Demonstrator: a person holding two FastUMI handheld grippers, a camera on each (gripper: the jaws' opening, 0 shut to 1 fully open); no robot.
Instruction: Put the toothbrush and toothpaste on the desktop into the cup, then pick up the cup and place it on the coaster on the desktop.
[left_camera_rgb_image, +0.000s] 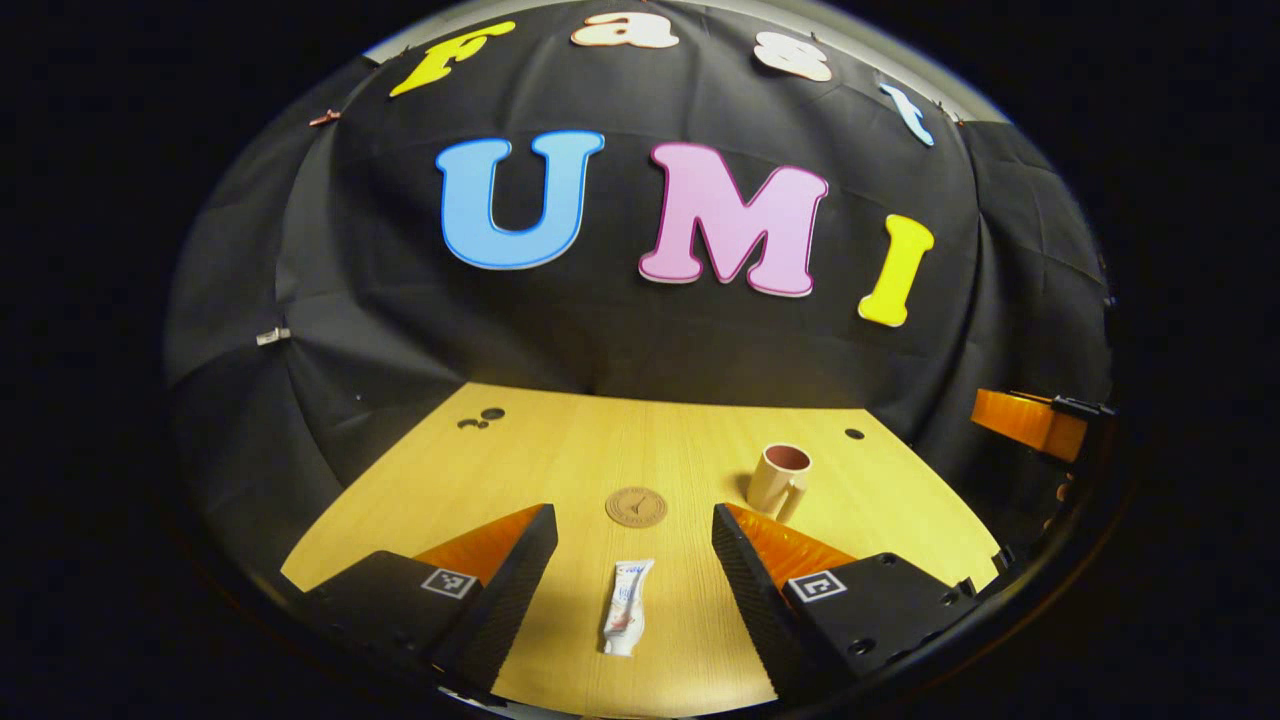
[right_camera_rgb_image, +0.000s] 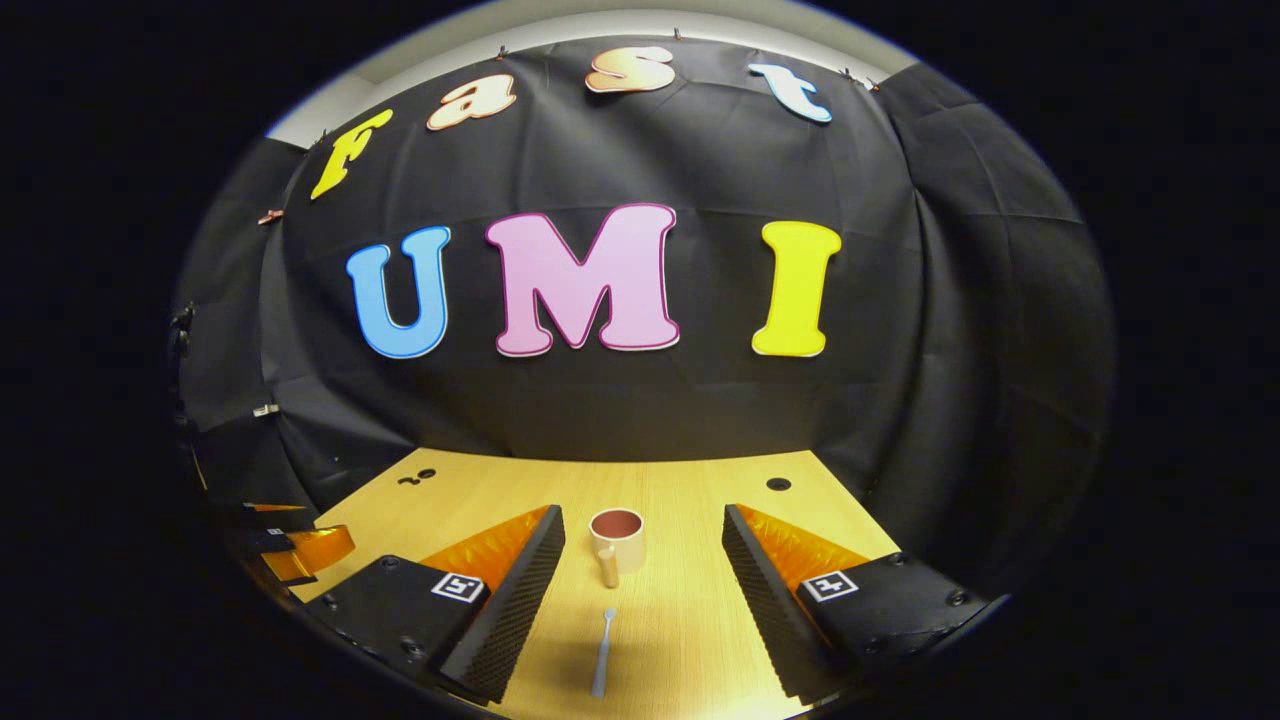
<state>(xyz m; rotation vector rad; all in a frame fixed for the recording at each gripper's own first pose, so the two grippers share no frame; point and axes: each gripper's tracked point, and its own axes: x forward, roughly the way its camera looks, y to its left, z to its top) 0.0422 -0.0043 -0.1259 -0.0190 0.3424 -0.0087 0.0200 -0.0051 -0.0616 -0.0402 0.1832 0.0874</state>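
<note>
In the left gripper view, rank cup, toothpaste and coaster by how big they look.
1. Toothpaste, though it lies nearest the camera.
2. Cup.
3. Coaster, close behind the cup, so that order is unsure.

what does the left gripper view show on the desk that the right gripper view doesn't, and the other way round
Left gripper view: the toothpaste tube lies flat on the desktop between that gripper's open fingers, with the round coaster just beyond it. The other gripper is seen at the far right edge.

Right gripper view: the toothbrush lies between that gripper's open fingers, pointing toward the cup.

Both: the cup stands upright and empty on the wooden desktop, off the coaster. Neither gripper, left gripper or right gripper, holds anything.
</note>
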